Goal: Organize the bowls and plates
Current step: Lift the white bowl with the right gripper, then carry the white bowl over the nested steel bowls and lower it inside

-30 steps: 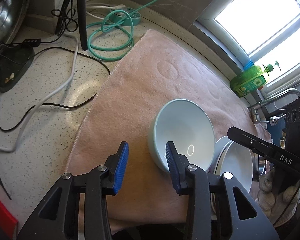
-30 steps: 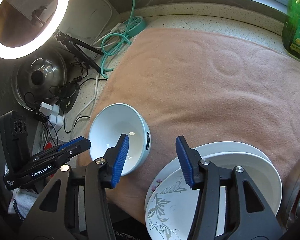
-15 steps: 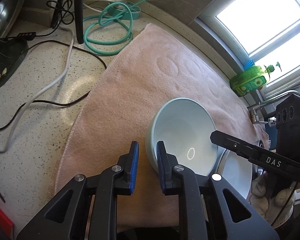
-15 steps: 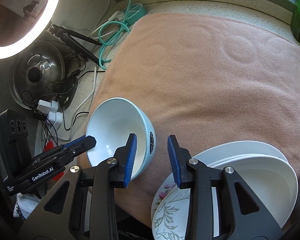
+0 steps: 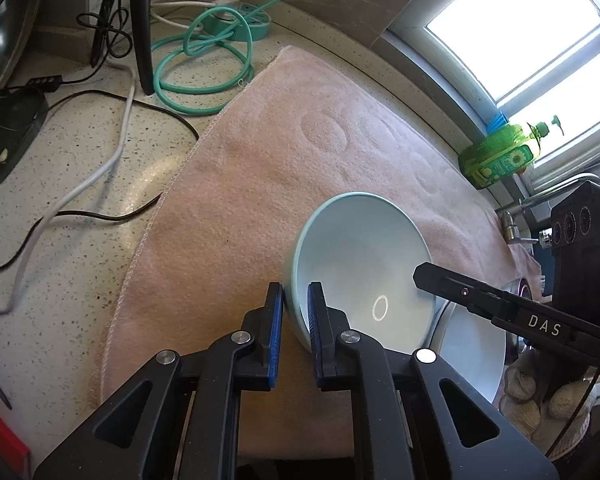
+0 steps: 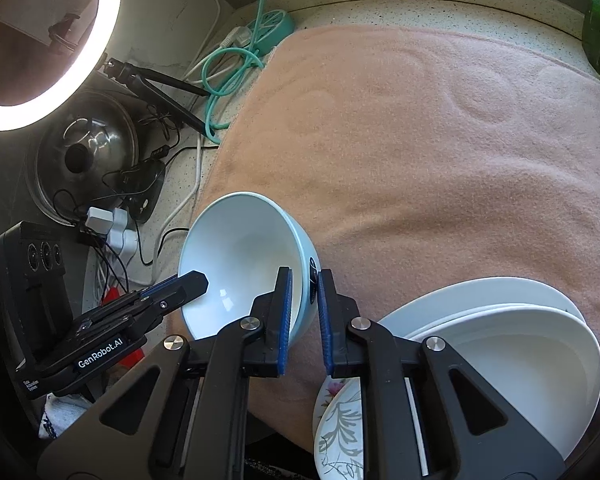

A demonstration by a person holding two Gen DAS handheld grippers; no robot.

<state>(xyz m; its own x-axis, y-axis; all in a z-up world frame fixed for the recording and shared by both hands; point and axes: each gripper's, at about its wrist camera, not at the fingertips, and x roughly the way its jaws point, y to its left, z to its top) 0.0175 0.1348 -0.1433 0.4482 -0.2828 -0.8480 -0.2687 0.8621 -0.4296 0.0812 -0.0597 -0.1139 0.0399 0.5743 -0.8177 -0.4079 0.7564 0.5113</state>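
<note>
A pale blue bowl point(image 5: 360, 256) point(image 6: 240, 244) sits tilted on the pink towel point(image 5: 280, 152) point(image 6: 420, 140). My left gripper point(image 5: 296, 300) is closing its blue pads on the bowl's near rim, one pad inside and one outside. My right gripper point(image 6: 304, 284) is closing on the opposite rim in the same way. Each view shows the other gripper's finger point(image 5: 424, 276) point(image 6: 196, 280) reaching over the bowl. A stack of white plates point(image 6: 500, 336) point(image 5: 472, 344) lies just right of the bowl, over a floral plate point(image 6: 336, 420).
Left of the towel, the speckled counter point(image 5: 80, 168) carries a green coiled cable point(image 5: 204, 60), black and white cords, a lit ring light point(image 6: 40, 40) on a tripod and a steel pot lid point(image 6: 84, 152). A green soap bottle point(image 5: 500, 156) and a tap point(image 5: 540, 200) stand by the window.
Both grippers' jaws have narrowed from wide apart to pinching the bowl's rim on opposite sides. The bowl now sits tilted between them. The hands have barely moved.
</note>
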